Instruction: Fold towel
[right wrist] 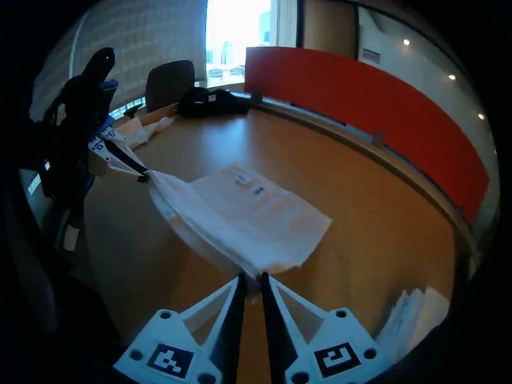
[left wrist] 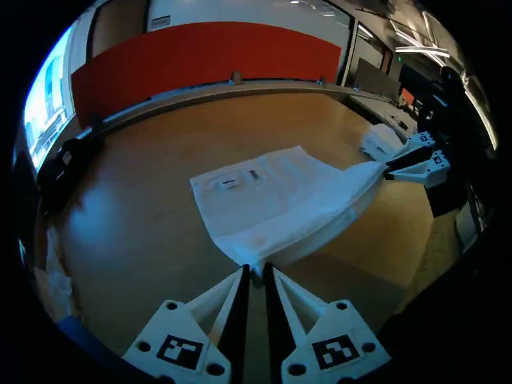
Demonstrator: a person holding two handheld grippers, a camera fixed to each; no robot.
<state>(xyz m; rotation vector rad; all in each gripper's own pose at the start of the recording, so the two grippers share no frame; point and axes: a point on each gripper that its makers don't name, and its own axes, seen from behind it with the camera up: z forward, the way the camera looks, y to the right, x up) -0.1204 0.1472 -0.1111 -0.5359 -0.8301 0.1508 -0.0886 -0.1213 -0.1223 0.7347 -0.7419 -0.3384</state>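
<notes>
Above the wooden table (left wrist: 141,211), my left gripper (left wrist: 256,272) and right gripper (right wrist: 251,278) each clamp a white towel (left wrist: 275,192) corner; its long edge runs between them.

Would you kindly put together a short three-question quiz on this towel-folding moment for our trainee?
1. True or false: the white towel lies fully flat on the wooden table.
2. What does the left gripper pinch? A) a towel corner B) a black bag C) nothing
3. Fill in: behind the table stands a ___ partition.
Key: 1 false, the edge stretched between the left gripper and the right gripper is raised; 2 A; 3 red.
</notes>
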